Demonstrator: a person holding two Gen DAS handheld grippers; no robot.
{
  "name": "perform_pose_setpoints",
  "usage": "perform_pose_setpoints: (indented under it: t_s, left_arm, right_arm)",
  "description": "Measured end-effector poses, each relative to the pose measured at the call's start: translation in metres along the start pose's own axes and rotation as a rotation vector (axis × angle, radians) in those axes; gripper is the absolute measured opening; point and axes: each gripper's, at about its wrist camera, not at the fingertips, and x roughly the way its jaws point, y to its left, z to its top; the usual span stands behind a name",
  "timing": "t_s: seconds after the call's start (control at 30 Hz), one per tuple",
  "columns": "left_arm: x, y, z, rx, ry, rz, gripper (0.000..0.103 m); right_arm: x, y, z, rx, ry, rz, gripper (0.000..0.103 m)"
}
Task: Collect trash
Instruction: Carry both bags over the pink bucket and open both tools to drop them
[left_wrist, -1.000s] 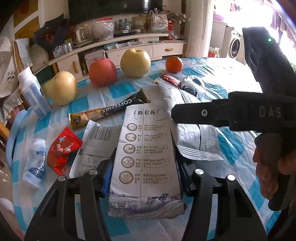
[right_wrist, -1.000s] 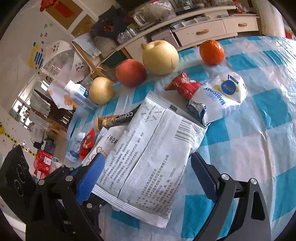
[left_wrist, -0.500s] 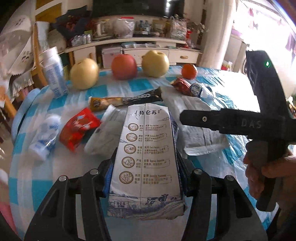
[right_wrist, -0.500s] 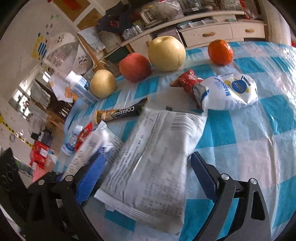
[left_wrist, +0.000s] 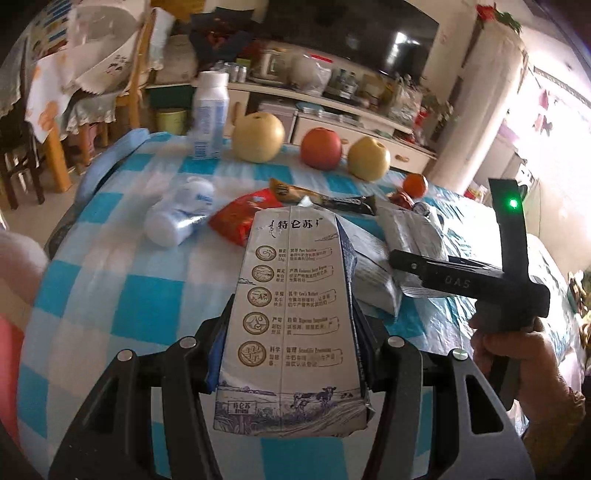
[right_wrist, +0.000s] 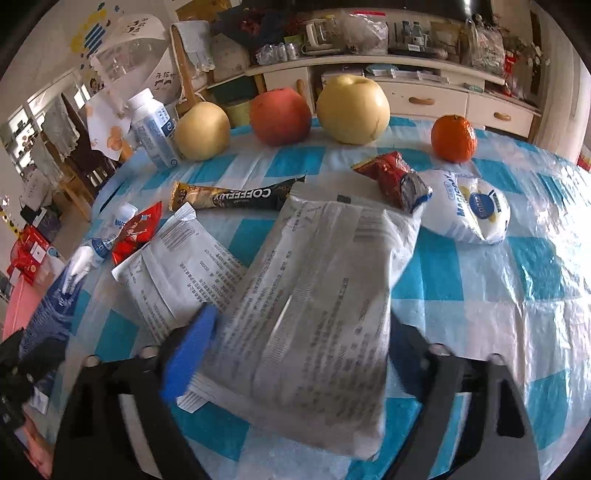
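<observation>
My left gripper (left_wrist: 290, 354) is shut on a flattened milk carton (left_wrist: 291, 314) and holds it above the checked table (left_wrist: 147, 314). My right gripper (right_wrist: 295, 347) is shut on a large grey foil bag (right_wrist: 325, 291), which it has raised off the table; it also shows in the left wrist view (left_wrist: 417, 266). A second grey bag (right_wrist: 181, 273), a coffee stick wrapper (right_wrist: 236, 197), a red wrapper (right_wrist: 136, 232), a red snack wrapper (right_wrist: 391, 177), a white Magicday bag (right_wrist: 469, 210) and a small lying bottle (left_wrist: 177, 218) rest on the table.
Two pears (right_wrist: 201, 131) (right_wrist: 352, 109), an apple (right_wrist: 280, 116) and a tangerine (right_wrist: 453, 138) line the far edge beside an upright white bottle (right_wrist: 153, 133). A cabinet (right_wrist: 406, 96) stands behind the table. Chairs (left_wrist: 92, 103) stand at the left.
My right gripper has closed on the large grey bag and lifted its near end. My left gripper has swung left and back with the carton, staying shut.
</observation>
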Motion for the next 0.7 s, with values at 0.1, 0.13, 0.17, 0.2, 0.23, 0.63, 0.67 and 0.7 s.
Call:
perform_pose_setpoints:
  t_s: [0.1, 0.13, 0.17, 0.2, 0.23, 0.63, 0.67, 0.7]
  left_arm:
    - [-0.002, 0.009, 0.001, -0.011, -0.011, 0.004, 0.056]
    - [-0.003, 0.012, 0.001, -0.018, -0.013, 0.004, 0.056]
    - [-0.003, 0.014, 0.002, -0.022, -0.013, 0.002, 0.056]
    - [-0.004, 0.015, 0.002, -0.027, -0.014, 0.000, 0.056]
    - [-0.006, 0.018, 0.002, -0.030, -0.017, -0.003, 0.056]
    - [-0.034, 0.048, 0.004, -0.076, -0.066, -0.025, 0.056]
    - [-0.036, 0.050, 0.004, -0.077, -0.069, -0.025, 0.056]
    - [-0.039, 0.054, 0.004, -0.081, -0.074, -0.027, 0.056]
  right_arm:
    - [0.000, 0.003, -0.002, -0.031, 0.000, -0.014, 0.074]
    - [-0.001, 0.003, -0.003, -0.035, -0.001, -0.014, 0.072]
    - [-0.002, 0.003, -0.004, -0.043, -0.003, -0.015, 0.071]
    - [-0.003, 0.004, -0.006, -0.051, -0.006, -0.018, 0.070]
    - [-0.004, 0.005, -0.007, -0.060, -0.010, -0.022, 0.069]
    - [-0.033, 0.019, -0.024, -0.091, -0.113, -0.058, 0.060]
    - [-0.035, 0.021, -0.026, -0.087, -0.121, -0.056, 0.060]
    - [-0.038, 0.023, -0.027, -0.081, -0.129, -0.051, 0.059]
